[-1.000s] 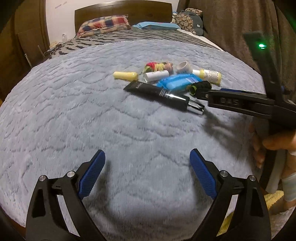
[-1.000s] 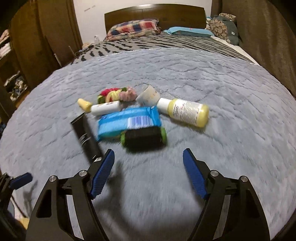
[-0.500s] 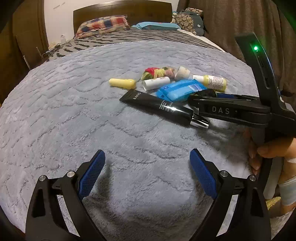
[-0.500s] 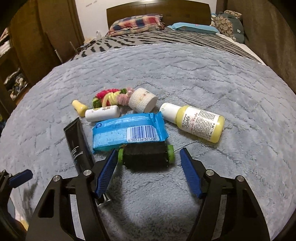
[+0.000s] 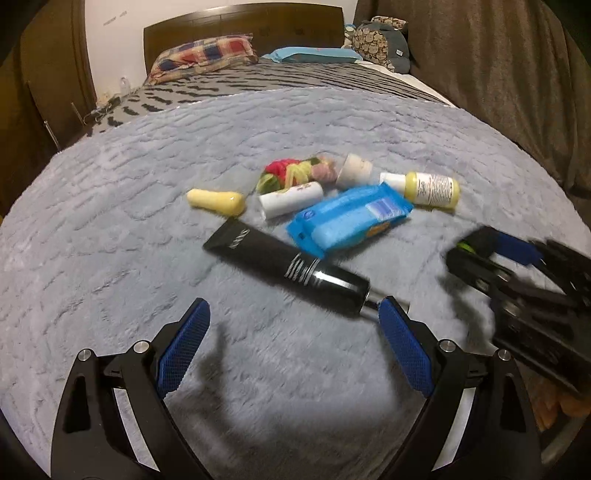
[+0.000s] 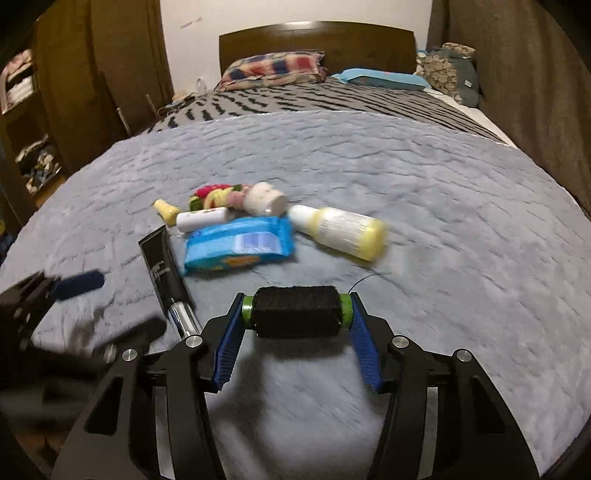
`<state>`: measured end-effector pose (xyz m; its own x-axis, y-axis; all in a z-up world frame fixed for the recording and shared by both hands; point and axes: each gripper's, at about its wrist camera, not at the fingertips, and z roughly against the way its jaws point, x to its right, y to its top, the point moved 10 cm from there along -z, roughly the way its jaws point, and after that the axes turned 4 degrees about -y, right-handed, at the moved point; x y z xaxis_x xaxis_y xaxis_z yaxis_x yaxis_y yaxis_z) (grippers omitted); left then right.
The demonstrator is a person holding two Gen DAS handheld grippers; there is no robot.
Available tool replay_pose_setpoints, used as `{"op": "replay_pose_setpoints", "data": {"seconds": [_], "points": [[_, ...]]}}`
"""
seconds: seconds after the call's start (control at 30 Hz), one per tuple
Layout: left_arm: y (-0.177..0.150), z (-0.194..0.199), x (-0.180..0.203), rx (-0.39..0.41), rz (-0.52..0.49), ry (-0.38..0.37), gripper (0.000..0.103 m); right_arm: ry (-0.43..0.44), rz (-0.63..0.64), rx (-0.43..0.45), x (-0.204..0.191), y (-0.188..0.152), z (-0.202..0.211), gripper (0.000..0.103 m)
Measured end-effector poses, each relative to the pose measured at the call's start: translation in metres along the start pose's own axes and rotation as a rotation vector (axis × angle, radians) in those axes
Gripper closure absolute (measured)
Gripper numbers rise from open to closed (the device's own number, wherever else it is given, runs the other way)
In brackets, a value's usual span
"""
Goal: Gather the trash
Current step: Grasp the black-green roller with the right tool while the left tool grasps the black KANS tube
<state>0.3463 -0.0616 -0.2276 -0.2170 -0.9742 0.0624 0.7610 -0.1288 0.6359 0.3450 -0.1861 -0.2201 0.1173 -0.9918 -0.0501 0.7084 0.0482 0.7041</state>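
Observation:
My right gripper [image 6: 295,314] is shut on a black thread spool with green ends [image 6: 295,312] and holds it just above the grey blanket [image 6: 443,221]. It shows blurred in the left wrist view [image 5: 480,245]. My left gripper [image 5: 293,325] is open and empty, close to the cap end of a black tube [image 5: 288,266]. Behind lie a blue wipes packet [image 5: 351,219], a yellow lotion bottle [image 5: 424,188], a white tube [image 5: 291,195], a small yellow bottle [image 5: 216,199], a white cup [image 5: 354,170] and coloured hair ties [image 5: 291,171].
The items lie mid-bed on the grey blanket. A striped cover [image 5: 258,85], pillows [image 5: 207,51] and a wooden headboard [image 5: 240,22] are at the far end. A brown curtain [image 5: 498,74] hangs at the right, wardrobe shelves [image 6: 29,129] at the left.
My right gripper closed on the black spool and pulled it back from the pile. My left gripper moved forward toward the black tube.

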Motion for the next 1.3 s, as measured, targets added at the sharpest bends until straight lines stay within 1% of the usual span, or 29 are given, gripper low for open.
{"op": "replay_pose_setpoints", "data": {"seconds": [0.13, 0.27, 0.33, 0.4, 0.43, 0.5, 0.6, 0.63, 0.67, 0.73, 0.77, 0.87, 0.97, 1.03, 1.2, 1.3], "points": [[0.009, -0.008, 0.007, 0.004, -0.007, 0.005, 0.015, -0.047, -0.034, 0.006, 0.033, -0.008, 0.008, 0.048], [0.017, -0.02, 0.011, -0.013, -0.009, 0.027, 0.015, -0.064, -0.07, 0.006, 0.057, -0.015, 0.013, 0.048], [0.018, -0.03, 0.01, -0.038, 0.014, 0.033, 0.015, -0.064, -0.082, 0.009, 0.063, -0.016, 0.015, 0.048], [0.017, -0.044, 0.007, -0.07, 0.059, 0.036, 0.015, -0.058, -0.092, 0.01, 0.065, -0.018, 0.016, 0.048], [0.016, -0.047, 0.006, -0.078, 0.069, 0.039, 0.014, -0.057, -0.093, 0.009, 0.065, -0.019, 0.015, 0.048], [0.014, -0.049, 0.006, -0.08, 0.072, 0.042, 0.015, -0.048, -0.092, 0.01, 0.064, -0.019, 0.016, 0.048], [0.011, -0.043, 0.007, -0.072, 0.052, 0.029, 0.033, -0.037, -0.085, 0.012, 0.057, -0.021, 0.017, 0.048], [0.009, -0.04, 0.007, -0.068, 0.044, 0.011, 0.044, -0.034, -0.083, 0.013, 0.056, -0.021, 0.017, 0.048], [0.008, -0.038, 0.007, -0.067, 0.038, 0.012, 0.055, -0.03, -0.08, 0.013, 0.052, -0.022, 0.018, 0.048], [0.004, -0.033, 0.007, -0.062, 0.022, -0.005, 0.062, -0.02, -0.072, 0.01, 0.045, -0.025, 0.019, 0.048], [0.002, -0.031, 0.007, -0.061, 0.015, -0.01, 0.064, -0.017, -0.068, 0.01, 0.043, -0.026, 0.02, 0.048], [-0.005, -0.022, 0.007, -0.054, -0.009, -0.022, 0.076, -0.004, -0.047, 0.004, 0.031, -0.031, 0.024, 0.048], [-0.019, -0.007, 0.009, -0.047, -0.034, -0.042, 0.08, 0.006, -0.029, -0.006, 0.019, -0.041, 0.028, 0.048], [-0.03, 0.004, 0.009, -0.043, -0.034, -0.054, 0.08, 0.017, -0.027, -0.012, 0.011, -0.048, 0.033, 0.048], [-0.058, 0.034, 0.007, -0.018, -0.035, -0.053, 0.08, 0.042, -0.011, -0.007, -0.007, -0.061, 0.051, 0.048], [-0.078, 0.053, 0.01, -0.011, -0.046, -0.065, 0.08, 0.051, -0.004, 0.003, -0.017, -0.07, 0.067, 0.048]]}}
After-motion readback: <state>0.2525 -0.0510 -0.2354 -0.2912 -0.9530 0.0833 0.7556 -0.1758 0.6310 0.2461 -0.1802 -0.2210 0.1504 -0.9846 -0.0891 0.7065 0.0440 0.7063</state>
